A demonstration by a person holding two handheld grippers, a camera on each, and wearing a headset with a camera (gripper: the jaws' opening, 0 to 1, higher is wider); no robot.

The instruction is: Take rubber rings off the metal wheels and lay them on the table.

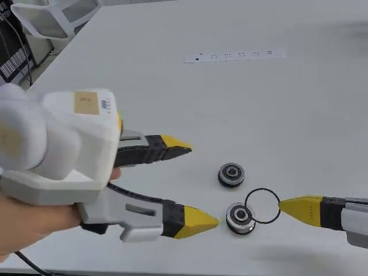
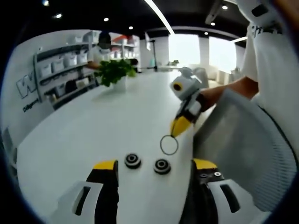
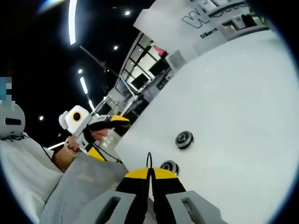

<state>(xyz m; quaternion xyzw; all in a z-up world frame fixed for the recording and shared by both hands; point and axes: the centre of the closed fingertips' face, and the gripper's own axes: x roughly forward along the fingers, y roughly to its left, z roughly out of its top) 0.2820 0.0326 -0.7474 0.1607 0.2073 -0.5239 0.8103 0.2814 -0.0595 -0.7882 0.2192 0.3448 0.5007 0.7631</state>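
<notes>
Two jaws of the right gripper [image 1: 282,207] pinched together on a rubber ring [image 1: 263,221], held at their tip, edge-on to them | near metal wheel [image 1: 240,217] just beside the ring, perhaps touching | left gripper [image 1: 202,185] jaws apart, nearer that wheel | far wheel [image 1: 231,175] | table [image 1: 172,86] | wall lettering [image 2: 25,86] "W", rest unreadable

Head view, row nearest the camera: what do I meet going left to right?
left gripper → near metal wheel → rubber ring → right gripper. The far metal wheel overlaps the near one sideways, so it is left out.
</notes>
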